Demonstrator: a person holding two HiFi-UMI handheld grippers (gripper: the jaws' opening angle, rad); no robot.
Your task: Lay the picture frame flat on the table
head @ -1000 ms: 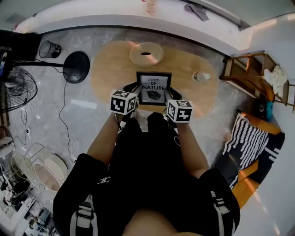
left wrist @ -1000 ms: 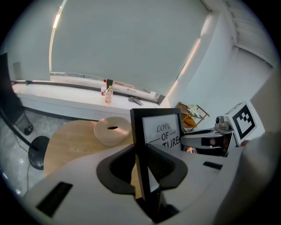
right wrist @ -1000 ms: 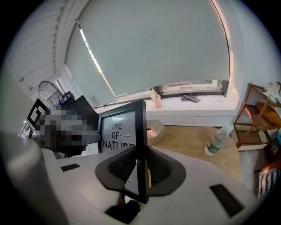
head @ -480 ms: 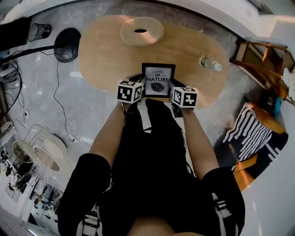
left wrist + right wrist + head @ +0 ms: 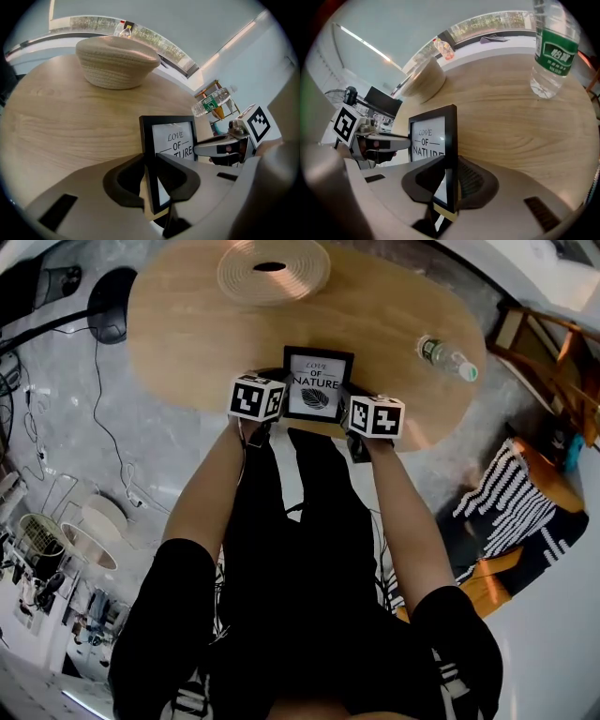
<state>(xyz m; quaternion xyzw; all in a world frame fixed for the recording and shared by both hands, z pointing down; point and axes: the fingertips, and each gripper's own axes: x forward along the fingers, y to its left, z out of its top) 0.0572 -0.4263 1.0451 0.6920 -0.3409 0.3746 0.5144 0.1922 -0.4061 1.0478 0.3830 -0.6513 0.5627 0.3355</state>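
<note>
A black picture frame with the print "LOVE OF NATURE" is held over the near edge of the oval wooden table, its face towards me. My left gripper is shut on the frame's left edge. My right gripper is shut on the frame's right edge. In the left gripper view the frame stands upright between the jaws, with the right gripper beyond it. In the right gripper view the left gripper shows past the frame.
A woven round basket sits at the table's far side. A clear water bottle with a green label lies on the table's right end. A fan base and cables lie on the floor at left, a wooden chair at right.
Both grippers have carried the frame forward, farther from my body, over the table's near edge. The grip on both edges has not changed.
</note>
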